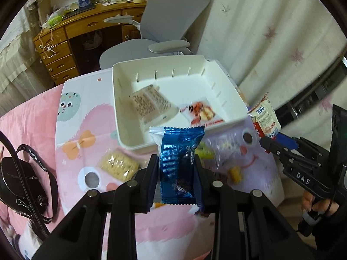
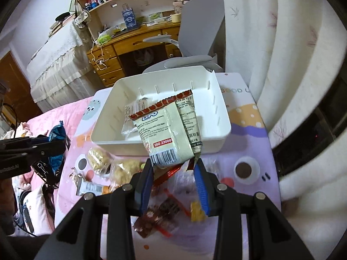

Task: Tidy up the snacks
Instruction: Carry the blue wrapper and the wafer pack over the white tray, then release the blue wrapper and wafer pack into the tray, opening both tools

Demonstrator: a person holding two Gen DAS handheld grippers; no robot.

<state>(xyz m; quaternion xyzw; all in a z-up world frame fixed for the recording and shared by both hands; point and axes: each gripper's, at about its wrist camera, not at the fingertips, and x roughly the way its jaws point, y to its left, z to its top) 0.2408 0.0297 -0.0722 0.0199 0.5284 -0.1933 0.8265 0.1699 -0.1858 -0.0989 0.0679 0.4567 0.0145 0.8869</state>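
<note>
A blue foil packet (image 1: pixel 180 164) is clamped between the pads of the left gripper (image 1: pixel 176 169) and carried clear of the patterned sheet (image 1: pixel 86 119), just short of the white bin's (image 1: pixel 121 117) near wall. A cream Lipo packet (image 2: pixel 167 134) is pinched by its lower edge in the right gripper (image 2: pixel 173 173), held up in front of the same bin. Two packets are already lodged inside it. The transfer step is judged to be in hand. Each packet is yet to be brought over the rim before release. Loose snacks (image 2: pixel 123 171) are left on the sheet.
</note>
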